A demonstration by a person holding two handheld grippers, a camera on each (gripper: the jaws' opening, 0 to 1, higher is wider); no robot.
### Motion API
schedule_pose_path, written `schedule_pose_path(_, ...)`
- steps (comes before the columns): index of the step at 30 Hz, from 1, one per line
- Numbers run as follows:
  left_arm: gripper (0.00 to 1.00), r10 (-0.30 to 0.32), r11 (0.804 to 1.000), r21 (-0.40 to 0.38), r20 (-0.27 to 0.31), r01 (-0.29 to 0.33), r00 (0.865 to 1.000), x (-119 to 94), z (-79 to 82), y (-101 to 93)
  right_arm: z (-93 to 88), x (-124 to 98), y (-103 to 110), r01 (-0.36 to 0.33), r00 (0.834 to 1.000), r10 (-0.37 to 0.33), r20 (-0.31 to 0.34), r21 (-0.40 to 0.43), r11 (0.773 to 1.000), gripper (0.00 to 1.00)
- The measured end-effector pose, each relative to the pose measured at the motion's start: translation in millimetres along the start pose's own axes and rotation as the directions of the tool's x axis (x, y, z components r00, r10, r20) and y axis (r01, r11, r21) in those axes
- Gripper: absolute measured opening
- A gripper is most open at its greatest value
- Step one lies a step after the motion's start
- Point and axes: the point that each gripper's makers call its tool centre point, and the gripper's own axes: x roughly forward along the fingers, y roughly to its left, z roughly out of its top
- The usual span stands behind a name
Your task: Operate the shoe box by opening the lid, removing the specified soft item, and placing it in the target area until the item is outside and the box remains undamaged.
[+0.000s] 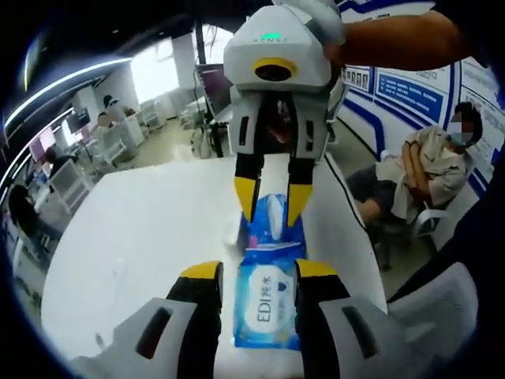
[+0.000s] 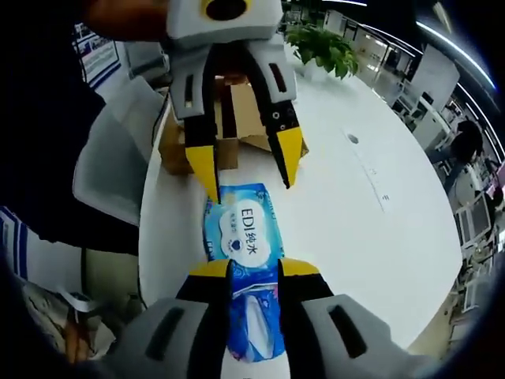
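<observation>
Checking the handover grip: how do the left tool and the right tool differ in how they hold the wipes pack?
The left tool grips the wipes pack at its printed end with the EDI label; the right tool grips the opposite, patterned end. In the left gripper view, the right tool points down onto the pack, while the left tool's own jaws flank it from below. Both have yellow tips and are shut on the pack above the white table.

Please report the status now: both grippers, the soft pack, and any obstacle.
Left gripper and right gripper both shut on wipes pack, one at each end. Pack over white table, outside cardboard box. Nothing in the way.
</observation>
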Motion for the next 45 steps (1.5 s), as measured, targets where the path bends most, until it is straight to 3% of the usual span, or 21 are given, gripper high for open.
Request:
schedule_pose_path(9, 0.34, 0.034, 0.999, -0.021, 0.011, -0.034, 0.999, -41, -27.4, -7.1, 31.4, 13, 26, -0.004, 1.0, 0.004, -0.004, 0.004, 1.0, 0.2)
schedule_pose_path(34, 0.35, 0.101, 0.994, -0.036, 0.046, -0.099, 0.994, -127, -65.9, -34.4, 115.6, 36, 73, 0.007, 1.0, -0.007, 0.005, -0.031, 0.999, 0.21)
schedule_pose_path(45, 0.33, 0.138, 0.988, -0.071, 0.035, -0.135, 0.99, -171, -96.9, -46.6, 149.1, 54, 98, -0.005, 1.0, 0.007, 0.022, -0.05, 0.999, 0.21)
